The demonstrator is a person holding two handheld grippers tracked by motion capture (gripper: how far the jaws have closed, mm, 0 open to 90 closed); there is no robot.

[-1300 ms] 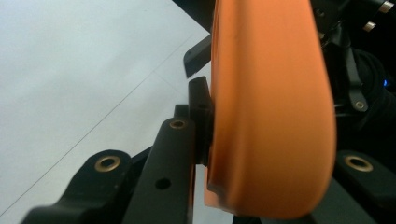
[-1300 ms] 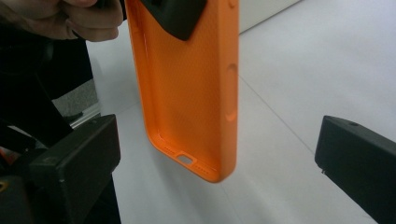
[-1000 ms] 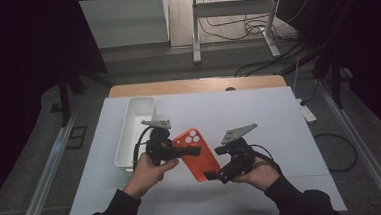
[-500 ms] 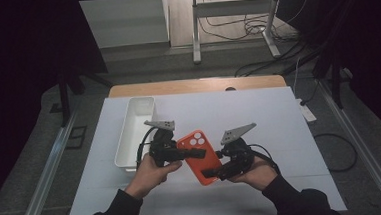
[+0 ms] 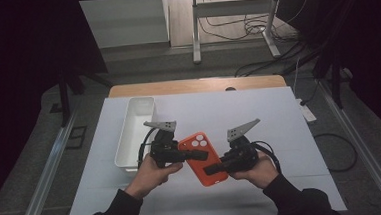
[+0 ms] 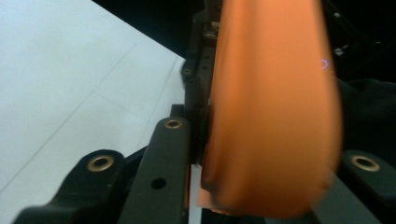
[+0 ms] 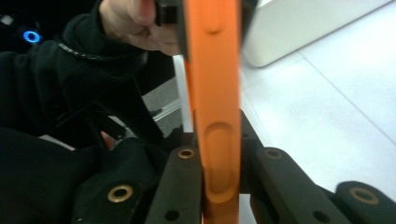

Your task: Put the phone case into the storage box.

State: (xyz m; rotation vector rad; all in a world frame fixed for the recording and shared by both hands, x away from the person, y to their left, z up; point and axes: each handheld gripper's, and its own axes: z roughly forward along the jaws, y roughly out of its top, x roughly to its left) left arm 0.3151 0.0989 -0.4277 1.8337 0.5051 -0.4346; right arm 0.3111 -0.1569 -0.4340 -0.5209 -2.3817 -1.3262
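Note:
An orange phone case (image 5: 201,157), its camera cut-outs facing up, hangs tilted just above the white table (image 5: 289,121), held from both sides. My left gripper (image 5: 191,155) is shut on its upper part, and the left gripper view has the case (image 6: 271,116) close up between the black jaws. My right gripper (image 5: 216,168) is shut on the lower part. In the right gripper view the case (image 7: 215,93) stands edge-on between my right gripper's (image 7: 219,154) jaws, button ridges toward the camera, with a hand (image 7: 130,18) behind it.
A long white bin (image 5: 134,126) lies on the table left of the left gripper, and its corner (image 7: 299,28) shows beyond the case. A wooden edge (image 5: 197,85) runs along the table's back. Metal rails flank the table on both sides.
The right gripper's jaws have closed onto the lower part of the case. The case has turned a little and now sits more upright between the two hands. The left hand has stayed put.

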